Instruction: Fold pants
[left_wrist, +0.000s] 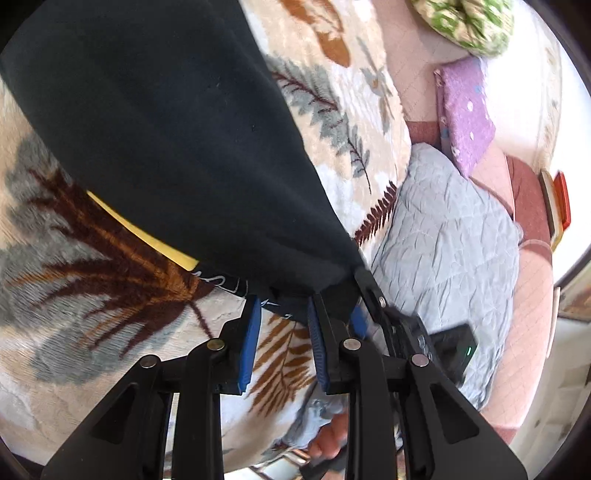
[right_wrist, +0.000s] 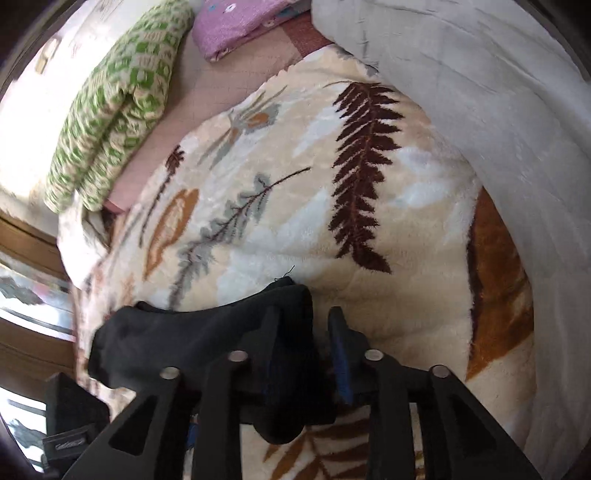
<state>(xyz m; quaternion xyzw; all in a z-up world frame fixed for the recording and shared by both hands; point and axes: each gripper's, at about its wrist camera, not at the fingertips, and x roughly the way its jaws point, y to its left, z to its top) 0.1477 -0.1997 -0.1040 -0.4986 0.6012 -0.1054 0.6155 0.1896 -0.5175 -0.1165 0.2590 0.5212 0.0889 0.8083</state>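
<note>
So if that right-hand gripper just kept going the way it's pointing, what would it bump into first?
Most likely the black pants, already bunched around its left finger. Past them the right gripper would sink into the leaf-patterned blanket on the bed, though depth is hard to judge here.

A wide bare stretch of the leaf blanket (right_wrist: 295, 206) is seen ahead of the right claw (right_wrist: 306, 332), so room to pass is left there. The far side is blocked by a grey quilt (right_wrist: 498, 110), a green patterned cloth (right_wrist: 118, 103) and a purple cloth (right_wrist: 236, 26). The way ahead of the left claw (left_wrist: 282, 325) is filled by the black pants (left_wrist: 166, 129).
</note>
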